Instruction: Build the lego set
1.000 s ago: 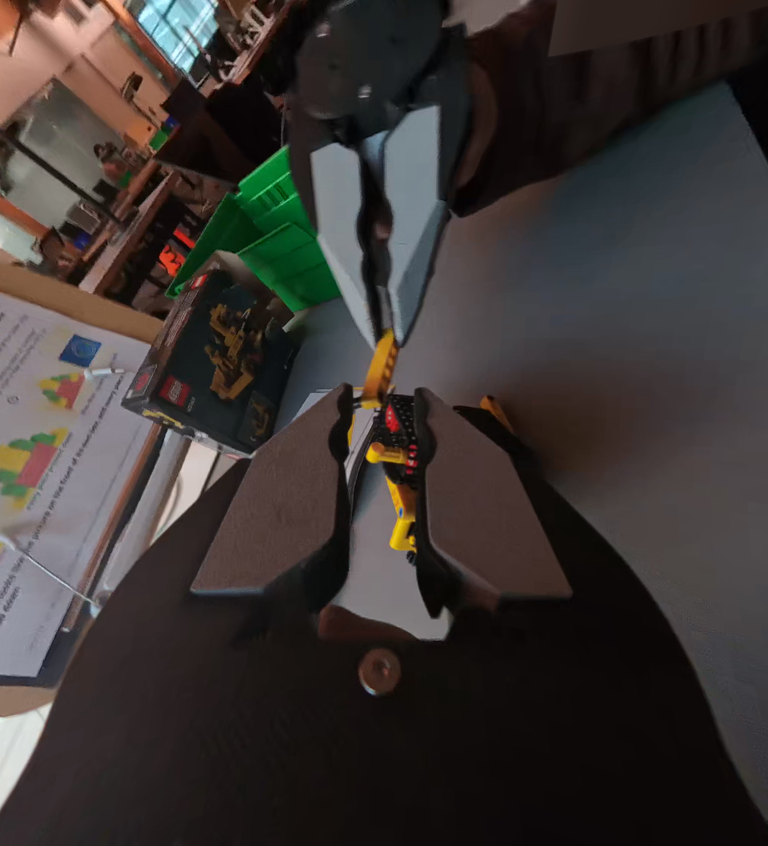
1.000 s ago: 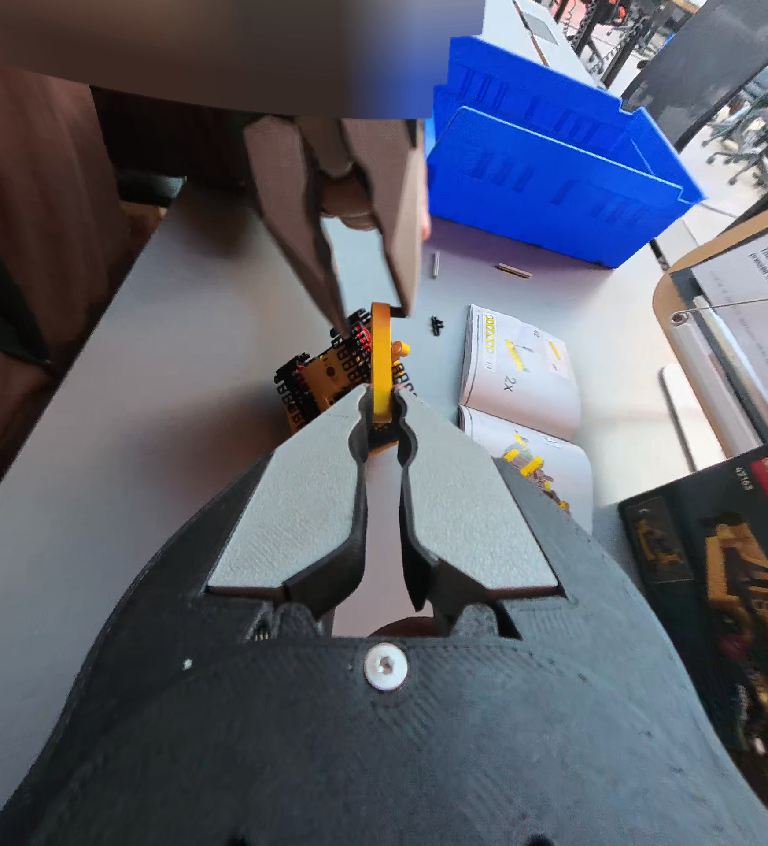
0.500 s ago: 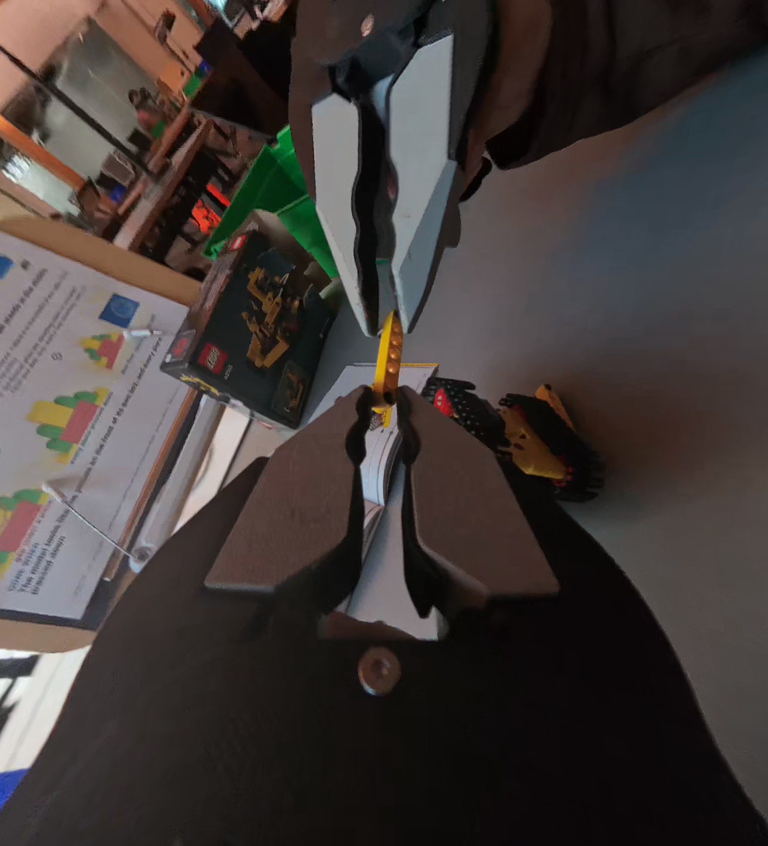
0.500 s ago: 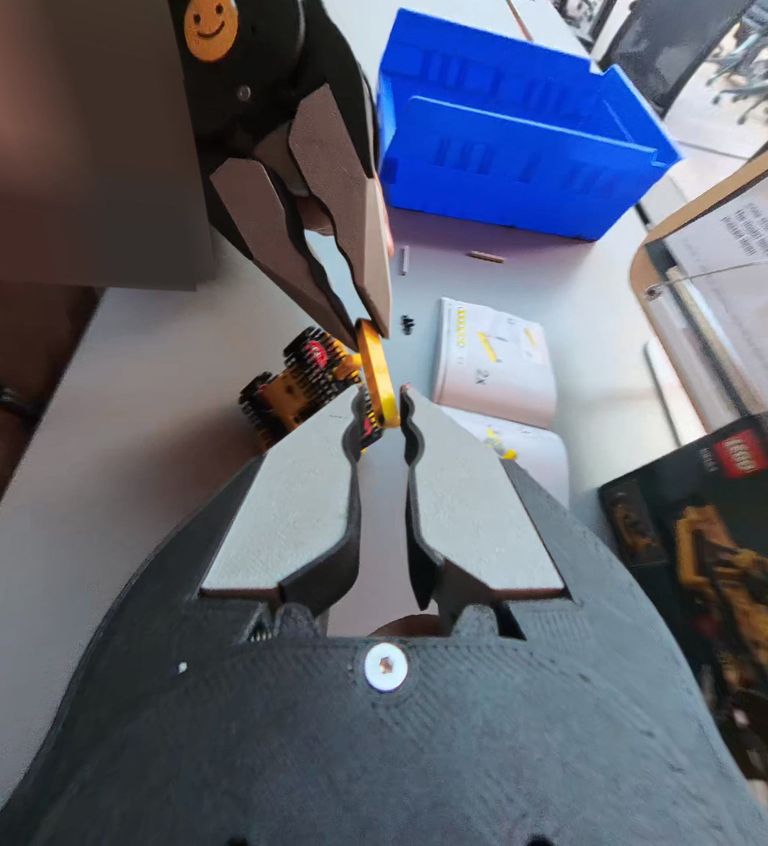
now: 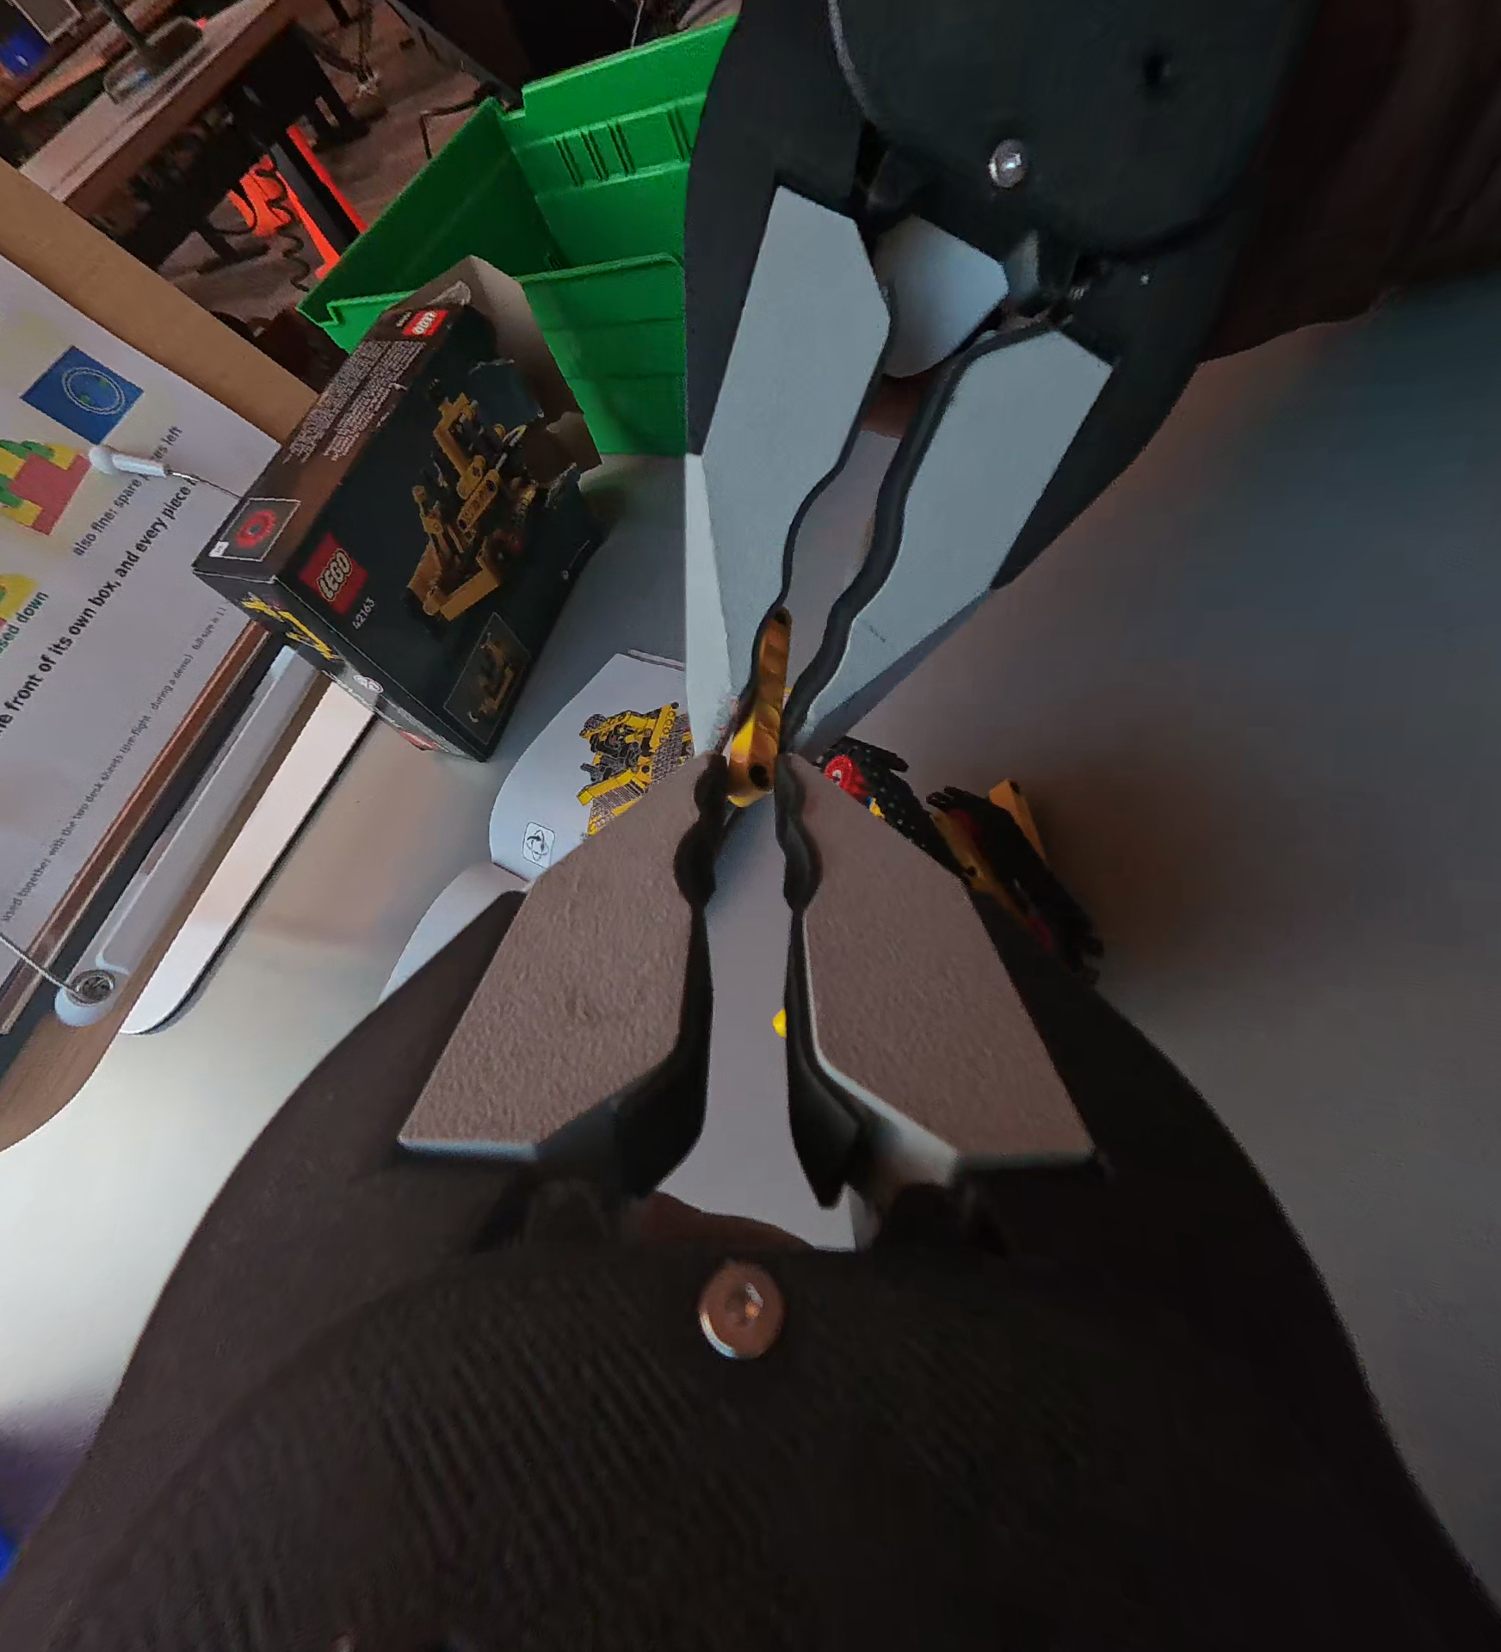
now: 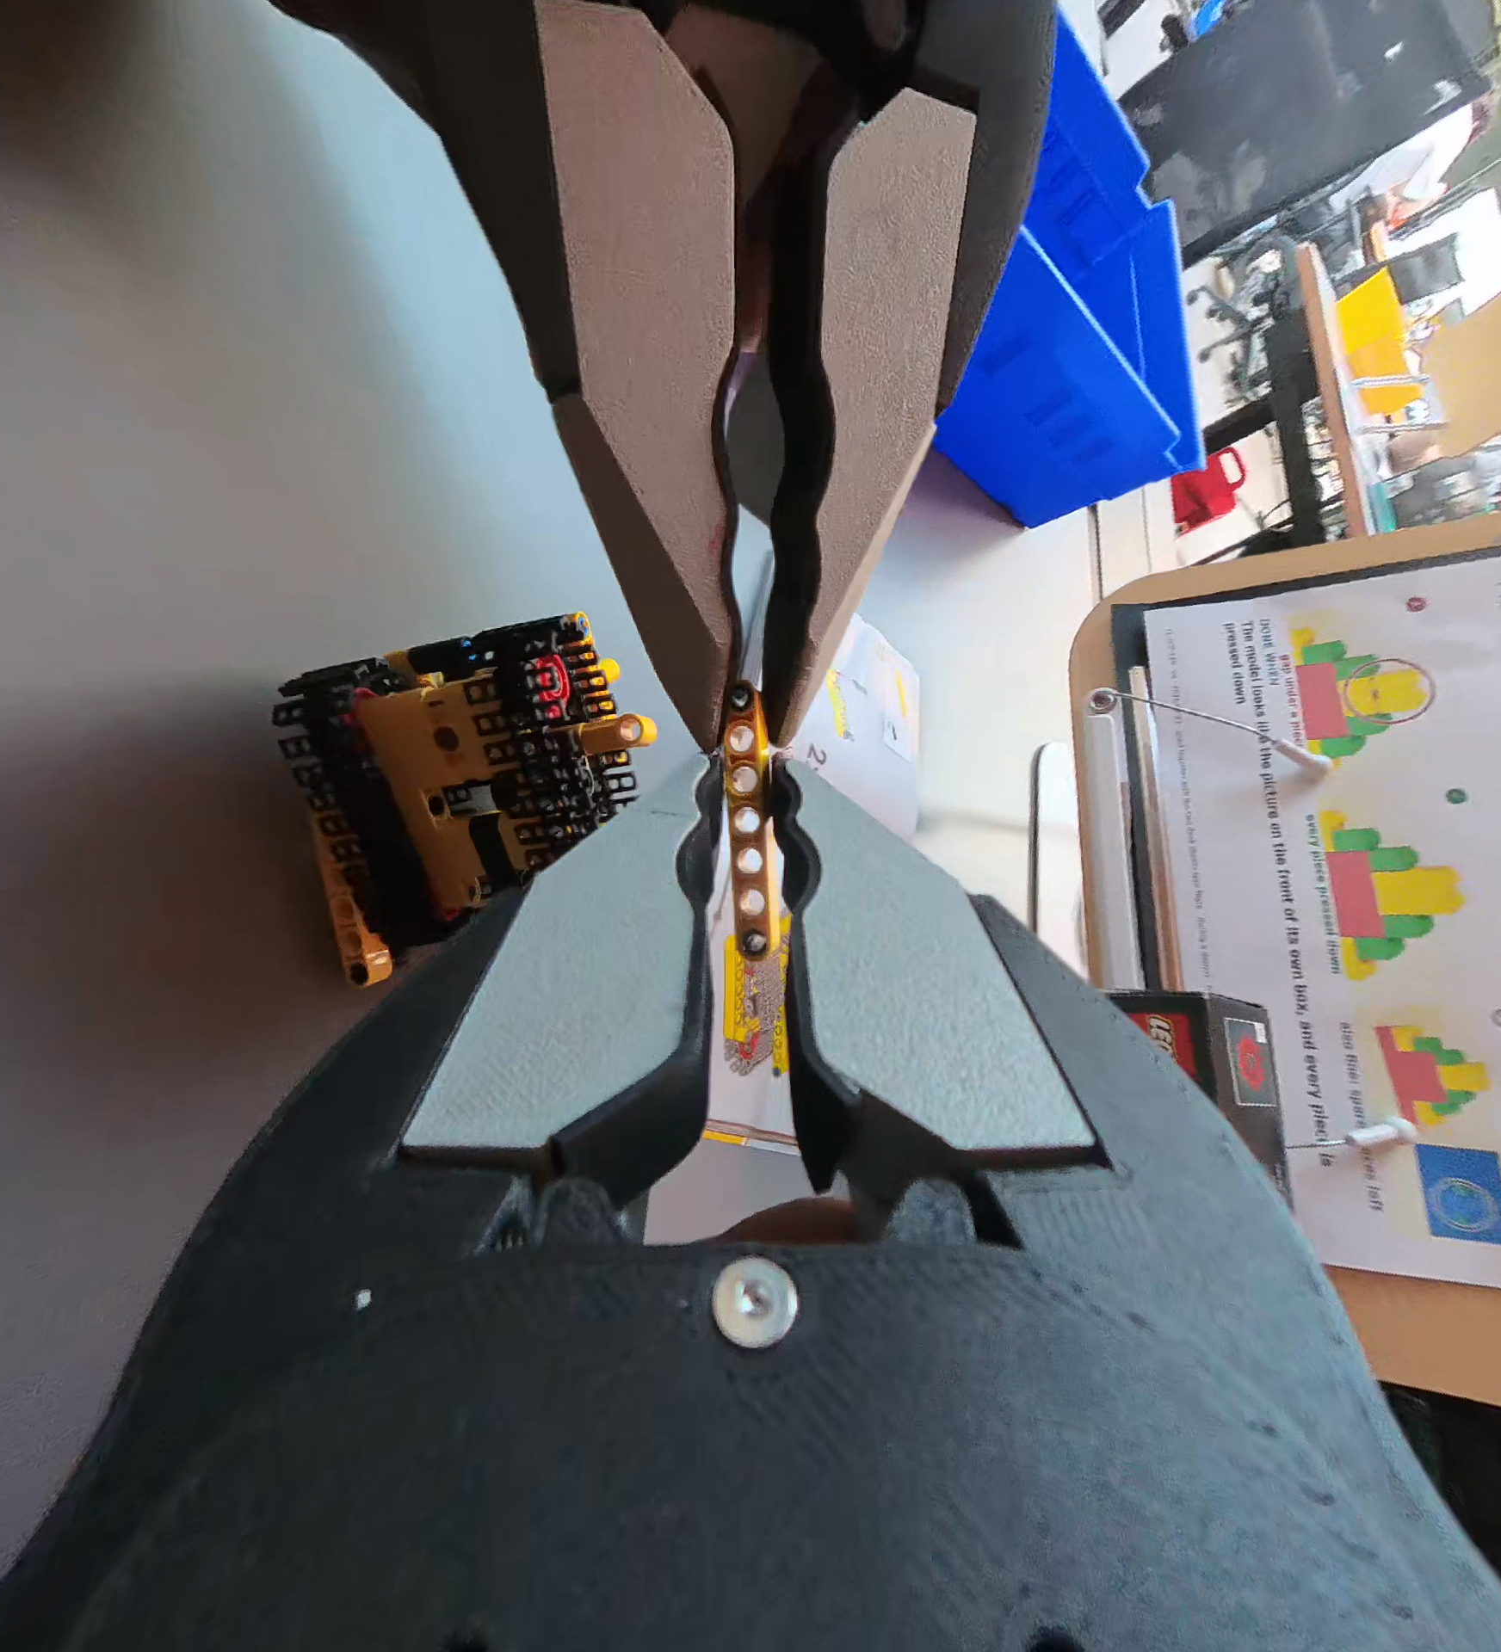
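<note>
A slim yellow beam, flat and pierced by a row of round holes, is pinched at mid-frame between two grippers meeting tip to tip. The right gripper, with grey textured pads, clamps its lower length; the left gripper, brown-padded with wavy black inner edges, closes on its top end. At left centre, the blocky yellow-and-black model sits on the smooth grey table.

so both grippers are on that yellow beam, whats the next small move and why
Probably open one hand-held gripper, likely the left, which pinches only the end of the yellow beam. The right holds it along its length. The part-built model sits apart on the table, so the beam needs one free carrier.
</note>
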{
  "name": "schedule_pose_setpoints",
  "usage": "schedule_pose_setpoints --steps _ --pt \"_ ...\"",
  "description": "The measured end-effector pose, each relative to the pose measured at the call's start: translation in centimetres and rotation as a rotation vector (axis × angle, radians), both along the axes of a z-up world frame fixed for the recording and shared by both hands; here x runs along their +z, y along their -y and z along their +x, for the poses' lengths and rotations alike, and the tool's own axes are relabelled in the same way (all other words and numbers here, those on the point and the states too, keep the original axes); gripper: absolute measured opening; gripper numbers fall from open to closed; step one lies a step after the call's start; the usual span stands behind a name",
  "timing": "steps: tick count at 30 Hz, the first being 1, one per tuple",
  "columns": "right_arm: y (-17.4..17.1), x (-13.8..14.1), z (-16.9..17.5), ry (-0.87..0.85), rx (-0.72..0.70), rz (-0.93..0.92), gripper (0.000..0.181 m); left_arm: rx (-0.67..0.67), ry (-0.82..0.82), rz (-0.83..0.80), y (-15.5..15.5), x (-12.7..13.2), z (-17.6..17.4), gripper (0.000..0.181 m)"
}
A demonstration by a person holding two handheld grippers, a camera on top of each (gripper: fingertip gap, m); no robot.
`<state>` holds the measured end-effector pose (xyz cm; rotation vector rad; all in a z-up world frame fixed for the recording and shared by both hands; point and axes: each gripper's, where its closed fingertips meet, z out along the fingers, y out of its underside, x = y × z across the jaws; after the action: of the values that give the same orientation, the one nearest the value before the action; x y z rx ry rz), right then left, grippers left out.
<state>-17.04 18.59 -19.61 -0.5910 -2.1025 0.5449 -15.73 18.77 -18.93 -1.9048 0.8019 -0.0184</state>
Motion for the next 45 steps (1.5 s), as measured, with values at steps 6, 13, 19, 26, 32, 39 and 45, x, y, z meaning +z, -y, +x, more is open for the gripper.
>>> schedule_pose_setpoints --steps 6,13,19,26,32,39,45 --pt "0.4 0.6 0.1 -0.035 0.037 -0.053 0.006 -0.011 -0.002 0.029 0.3 0.8 0.2 0.008" --pt "0.7 0.3 0.8 0.025 0.106 -0.229 0.005 -0.059 -0.093 0.115 0.7 0.6 0.3 0.005" --pt "0.9 -0.3 0.8 0.071 0.095 -0.262 0.005 -0.087 -0.055 0.093 0.8 0.4 0.6 0.004" --pt "1.2 0.5 0.7 0.012 0.088 -0.234 0.012 -0.079 -0.056 0.082 0.7 0.0 0.1 0.004" --pt "1.3 0.4 0.8 -0.005 0.091 -0.195 0.004 -0.085 -0.039 0.077 0.8 0.0 0.1 0.003" --pt "1.1 0.2 1.2 0.026 0.035 -0.122 0.004 -0.052 0.05 -0.067 1.4 -1.3 -1.5 0.02" --pt "1.9 -0.3 1.6 0.098 0.012 -0.016 0.004 -0.101 0.324 -0.278 2.4 -1.9 -0.6 0.03"
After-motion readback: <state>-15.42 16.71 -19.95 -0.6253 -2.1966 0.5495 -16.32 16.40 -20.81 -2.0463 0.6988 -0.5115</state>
